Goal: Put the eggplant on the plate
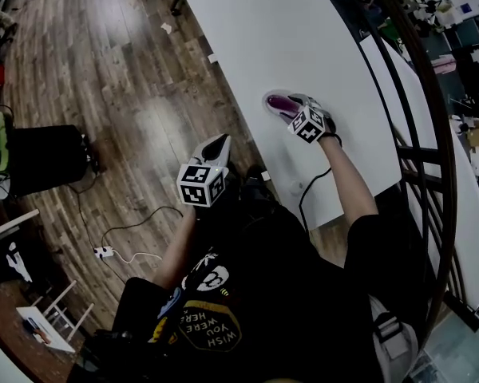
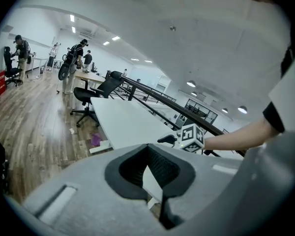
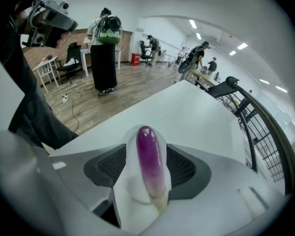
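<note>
Our right gripper (image 3: 146,165) stands spread over the plate (image 3: 124,193). The eggplant (image 3: 149,151) lies on that plate between the jaws, seemingly clear of both pads, its long axis running 12 to 6 along the gripper's own line, pale end at 6. Our left gripper (image 2: 150,173), jaws together and empty, hangs farther off, at the plate's 7 o'clock.

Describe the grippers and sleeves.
The left gripper and right gripper are grey with black ribbed pads, each carrying a white cube with black square markers. A black cable trails from the right one. Worn: a black short-sleeved shirt.
</note>
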`<move>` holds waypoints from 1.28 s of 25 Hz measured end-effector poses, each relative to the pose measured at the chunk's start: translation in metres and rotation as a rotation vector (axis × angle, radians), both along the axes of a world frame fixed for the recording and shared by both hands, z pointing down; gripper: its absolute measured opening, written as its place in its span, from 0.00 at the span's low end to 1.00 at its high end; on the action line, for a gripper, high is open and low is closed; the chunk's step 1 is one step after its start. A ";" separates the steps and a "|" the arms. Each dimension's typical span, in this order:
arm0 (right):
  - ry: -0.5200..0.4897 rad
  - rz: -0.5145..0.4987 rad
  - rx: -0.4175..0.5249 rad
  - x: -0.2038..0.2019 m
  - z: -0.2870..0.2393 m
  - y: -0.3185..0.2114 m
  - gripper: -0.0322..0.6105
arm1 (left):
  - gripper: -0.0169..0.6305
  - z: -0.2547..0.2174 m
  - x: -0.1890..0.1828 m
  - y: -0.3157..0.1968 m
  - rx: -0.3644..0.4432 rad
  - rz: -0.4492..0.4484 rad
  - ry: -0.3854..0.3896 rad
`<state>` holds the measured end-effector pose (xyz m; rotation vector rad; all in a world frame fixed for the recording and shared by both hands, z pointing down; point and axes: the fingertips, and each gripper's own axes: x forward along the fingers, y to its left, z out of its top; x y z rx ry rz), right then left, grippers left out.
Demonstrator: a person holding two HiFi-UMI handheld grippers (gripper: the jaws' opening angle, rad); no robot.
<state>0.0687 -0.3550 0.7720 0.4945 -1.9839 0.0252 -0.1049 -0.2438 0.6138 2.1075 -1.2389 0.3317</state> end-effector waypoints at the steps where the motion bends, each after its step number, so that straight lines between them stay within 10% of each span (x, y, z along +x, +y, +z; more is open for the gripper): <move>1: -0.035 0.037 0.028 0.002 -0.013 0.007 0.47 | 0.03 -0.002 0.000 -0.001 0.005 0.008 -0.001; 10: -0.716 0.747 0.239 0.053 -0.186 0.110 0.41 | 0.03 -0.066 0.039 -0.024 0.230 0.139 -0.063; 14: -0.921 0.934 0.350 0.078 -0.243 0.141 0.18 | 0.03 -0.102 0.060 -0.023 0.309 0.140 -0.043; 32: -0.913 0.939 0.414 0.091 -0.289 0.154 0.05 | 0.03 -0.146 0.077 -0.011 0.422 0.142 -0.061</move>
